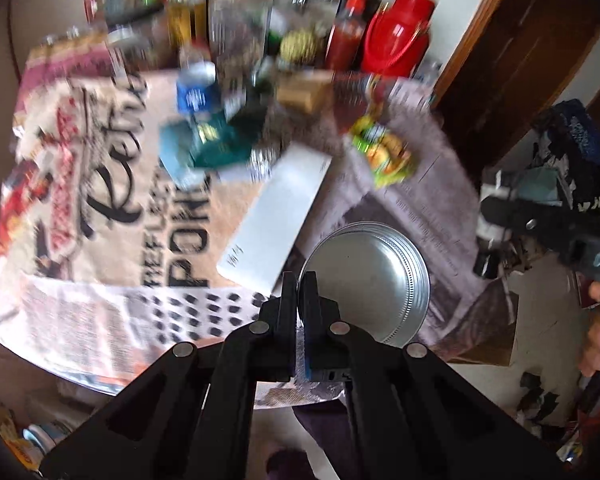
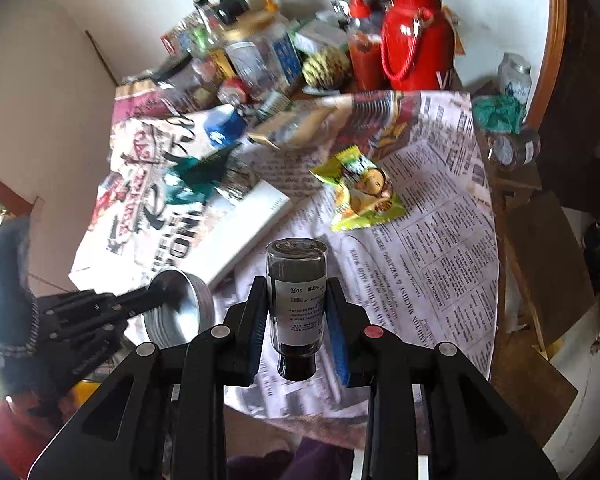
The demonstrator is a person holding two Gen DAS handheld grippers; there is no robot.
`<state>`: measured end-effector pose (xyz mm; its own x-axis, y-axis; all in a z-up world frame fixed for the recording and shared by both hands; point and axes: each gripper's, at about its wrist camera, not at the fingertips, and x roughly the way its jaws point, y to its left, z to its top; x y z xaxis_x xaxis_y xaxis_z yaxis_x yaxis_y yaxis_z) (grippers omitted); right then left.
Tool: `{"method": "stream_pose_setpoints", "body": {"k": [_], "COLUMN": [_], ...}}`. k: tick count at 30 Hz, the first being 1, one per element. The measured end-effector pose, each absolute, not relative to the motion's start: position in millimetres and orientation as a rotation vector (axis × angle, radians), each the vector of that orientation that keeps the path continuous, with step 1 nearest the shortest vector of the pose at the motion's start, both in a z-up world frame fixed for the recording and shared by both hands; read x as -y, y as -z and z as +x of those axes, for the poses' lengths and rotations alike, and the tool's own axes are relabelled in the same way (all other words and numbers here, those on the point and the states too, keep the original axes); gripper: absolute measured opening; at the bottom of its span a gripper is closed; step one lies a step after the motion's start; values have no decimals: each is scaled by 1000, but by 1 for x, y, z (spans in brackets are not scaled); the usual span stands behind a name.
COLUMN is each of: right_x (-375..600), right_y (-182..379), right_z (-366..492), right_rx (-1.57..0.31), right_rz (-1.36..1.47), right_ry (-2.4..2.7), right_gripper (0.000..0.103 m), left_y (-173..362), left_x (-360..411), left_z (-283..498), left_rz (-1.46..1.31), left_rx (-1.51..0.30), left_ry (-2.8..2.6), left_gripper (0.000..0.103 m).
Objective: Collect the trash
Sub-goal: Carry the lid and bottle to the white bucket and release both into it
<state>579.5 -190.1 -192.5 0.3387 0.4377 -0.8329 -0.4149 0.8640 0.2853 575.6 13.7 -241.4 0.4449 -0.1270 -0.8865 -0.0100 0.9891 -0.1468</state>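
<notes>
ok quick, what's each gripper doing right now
left gripper: closed on the rim of the metal lid
right gripper: closed on the small dark bottle

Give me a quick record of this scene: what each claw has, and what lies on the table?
left gripper: shut on the rim of a metal lid
right gripper: shut on a small dark bottle, cap toward the camera
table cover: newspaper
loose on it: yellow-green snack packet, white box
far end: red flask, sauce bottle, crowded jars
</notes>
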Motion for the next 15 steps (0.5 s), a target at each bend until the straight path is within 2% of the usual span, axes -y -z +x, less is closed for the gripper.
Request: {"method": "stream_pose_setpoints", "body": {"k": [5, 15], "right_x": [177, 140], "right_y": [169, 159], "right_z": [537, 424], "right_rx": [-1017, -936], "right_rz": [19, 23], "right_ry": [-533, -498], "right_gripper": [26, 26], "left_y": [203, 186], "left_x": [-26, -62], "left_z": [527, 415], "left_rz": [-107, -65], "left_rx": [-1010, -900], "left_ry": [88, 119], "left_gripper": [1, 1]}}
